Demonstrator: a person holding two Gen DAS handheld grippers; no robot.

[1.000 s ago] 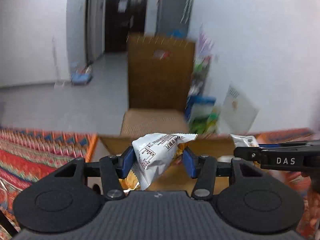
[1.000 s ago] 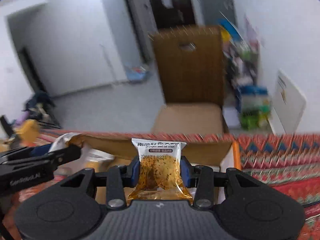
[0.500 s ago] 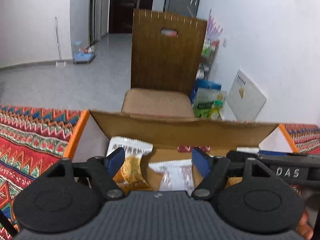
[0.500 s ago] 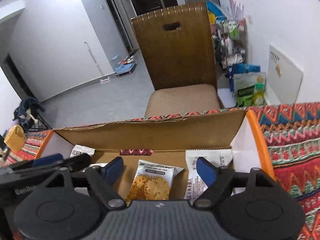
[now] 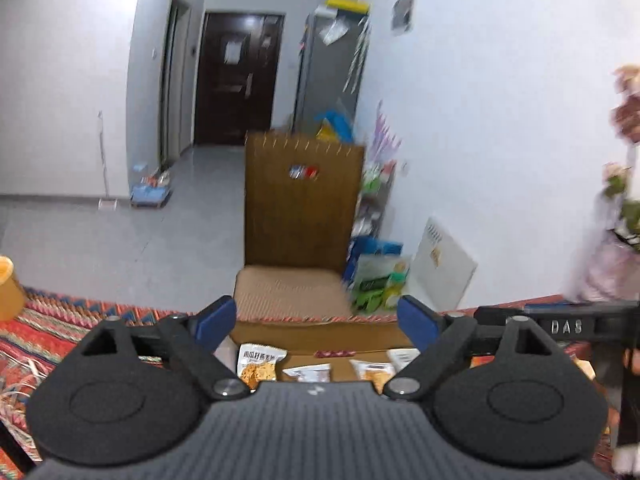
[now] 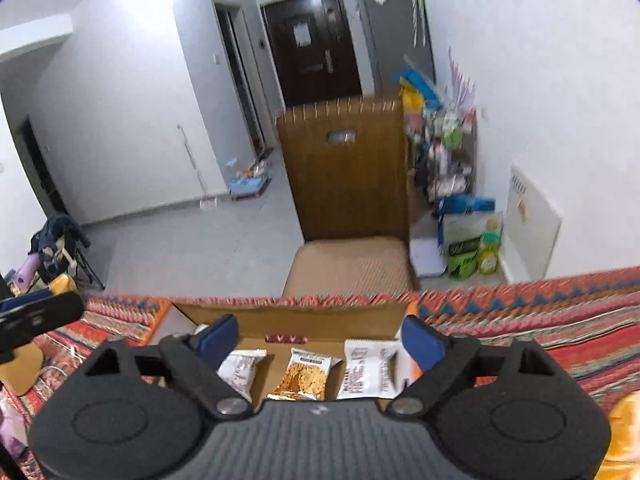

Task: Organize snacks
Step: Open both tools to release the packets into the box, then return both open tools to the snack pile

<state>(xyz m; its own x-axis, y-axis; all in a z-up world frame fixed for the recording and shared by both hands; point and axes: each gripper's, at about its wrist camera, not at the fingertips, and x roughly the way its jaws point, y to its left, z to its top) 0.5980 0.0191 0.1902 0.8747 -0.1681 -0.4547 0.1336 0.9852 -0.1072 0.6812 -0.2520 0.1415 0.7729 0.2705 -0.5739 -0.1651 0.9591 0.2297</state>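
Observation:
An open cardboard box (image 5: 320, 336) (image 6: 320, 318) sits on the patterned cloth below both grippers. Several snack packets lie in it: an orange-filled packet (image 5: 258, 364), a white one (image 5: 308, 372), and in the right wrist view a white packet (image 6: 240, 372), an orange crisp packet (image 6: 306, 374) and another white packet (image 6: 366, 372). My left gripper (image 5: 316, 320) hangs above the box, jaws opening, nothing between the blue pads. My right gripper (image 6: 320, 338) is likewise above the box, jaws opening and empty. Each gripper shows at the edge of the other's view.
A wooden chair (image 5: 304, 216) (image 6: 344, 172) stands just behind the table's far edge. The red patterned tablecloth (image 6: 540, 320) spreads to both sides of the box. Bags and bottles (image 6: 468, 244) crowd the floor by the right wall. A yellow object (image 5: 6, 288) sits at the table's left.
Both grippers let go of their packets, which now lie in the box. Both jaws spread wide, and both grippers rose and drew back from the box.

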